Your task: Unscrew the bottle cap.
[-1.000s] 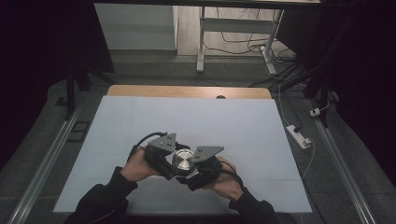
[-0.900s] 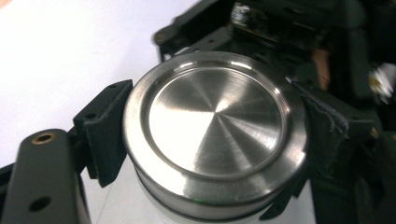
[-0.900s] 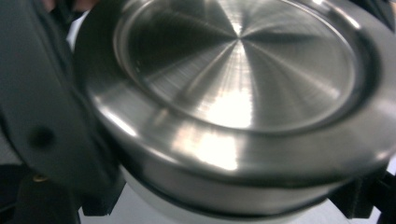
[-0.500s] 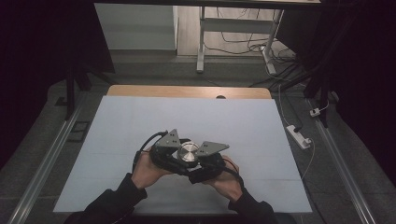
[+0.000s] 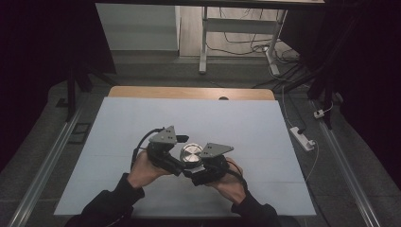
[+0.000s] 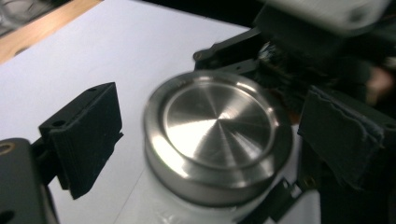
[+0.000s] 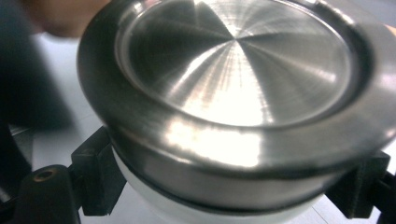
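1. A white jar [image 5: 191, 163] with a round brushed-metal lid [image 6: 215, 126] sits between the two tongs, over the near middle of the pale worktop [image 5: 142, 118]. What the jar holds is hidden (the lid is on).
2. The right tongs [image 7: 233, 186] are clamped on the jar's white body just under the lid's rim; both pads press its sides in the right gripper view.
3. The left tongs [image 6: 205, 140] have just been opening. The lid lies between them with a clear gap at the left pad; the right pad stands close beside the rim, and I cannot tell whether it touches.
4. In the high view the left tongs [image 5: 165, 151] and right tongs [image 5: 205, 163] meet at the jar, with a hand behind each.
5. The worktop lies bare to the left, to the right and toward its wooden far edge [image 5: 189, 92]; the near edge is close to the person's sleeves.
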